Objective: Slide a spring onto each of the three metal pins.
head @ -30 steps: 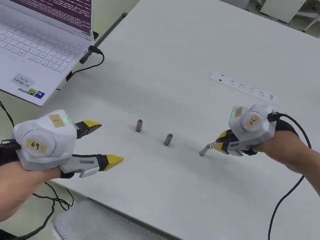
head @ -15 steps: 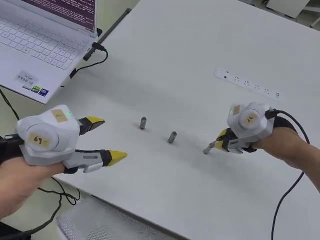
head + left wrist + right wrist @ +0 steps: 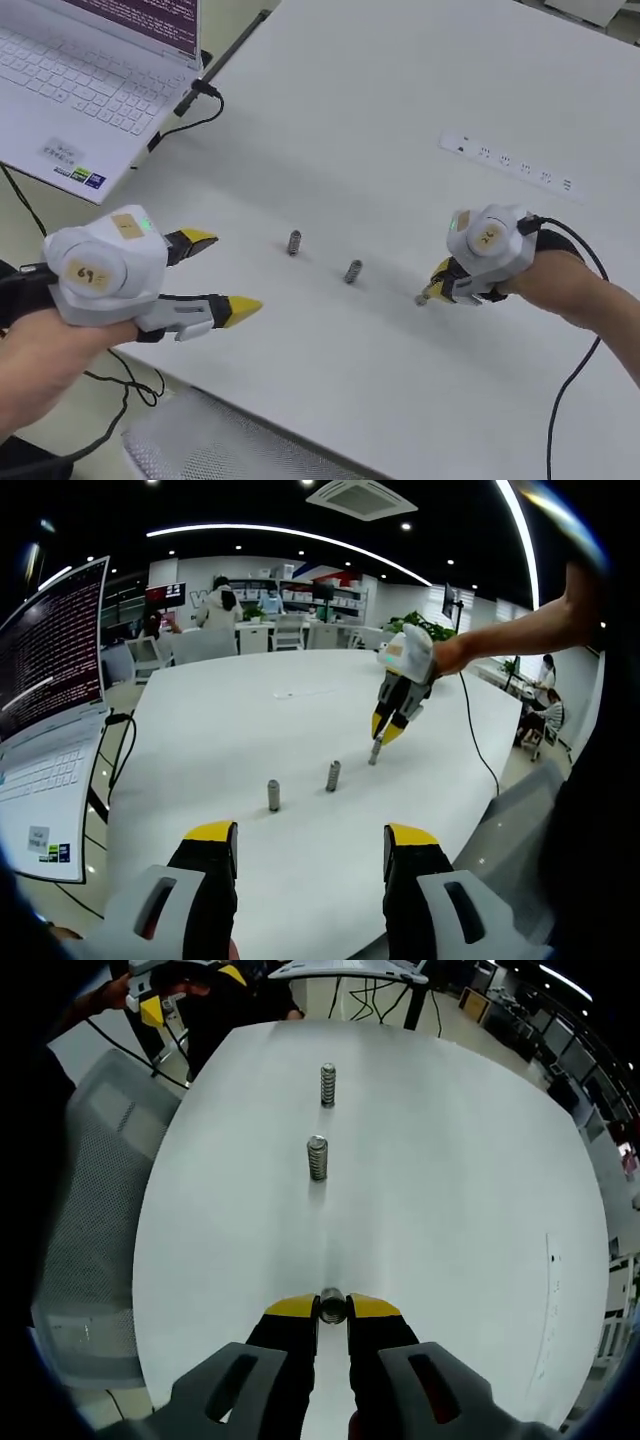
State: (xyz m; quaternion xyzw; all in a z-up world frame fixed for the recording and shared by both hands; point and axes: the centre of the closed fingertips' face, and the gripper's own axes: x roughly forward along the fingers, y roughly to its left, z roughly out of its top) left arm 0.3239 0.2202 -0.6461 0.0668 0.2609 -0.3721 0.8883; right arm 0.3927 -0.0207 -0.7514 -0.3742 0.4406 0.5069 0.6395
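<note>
Steel coil first: the third spring (image 3: 332,1305) is pinched between the nearly closed fingers (image 3: 292,1312) of the right gripper (image 3: 437,288). Its lower end is down at the table (image 3: 400,100), in line with the other two. Compared with a second ago, less of the coil shows below the fingertips and the gripper sits lower. I read that as the spring being pressed down over the last pin, though the pin itself is hidden and I cannot confirm it. The middle spring (image 3: 353,271) and the far spring (image 3: 294,242) stand upright on their pins, so the task looks close to finished. The left gripper (image 3: 222,273) hovers wide open and empty, well apart from the row. Bare white surface lies all round the springs. The table's near edge runs close below both grippers, while the power strip (image 3: 515,168) and laptop (image 3: 90,90) are well clear.
</note>
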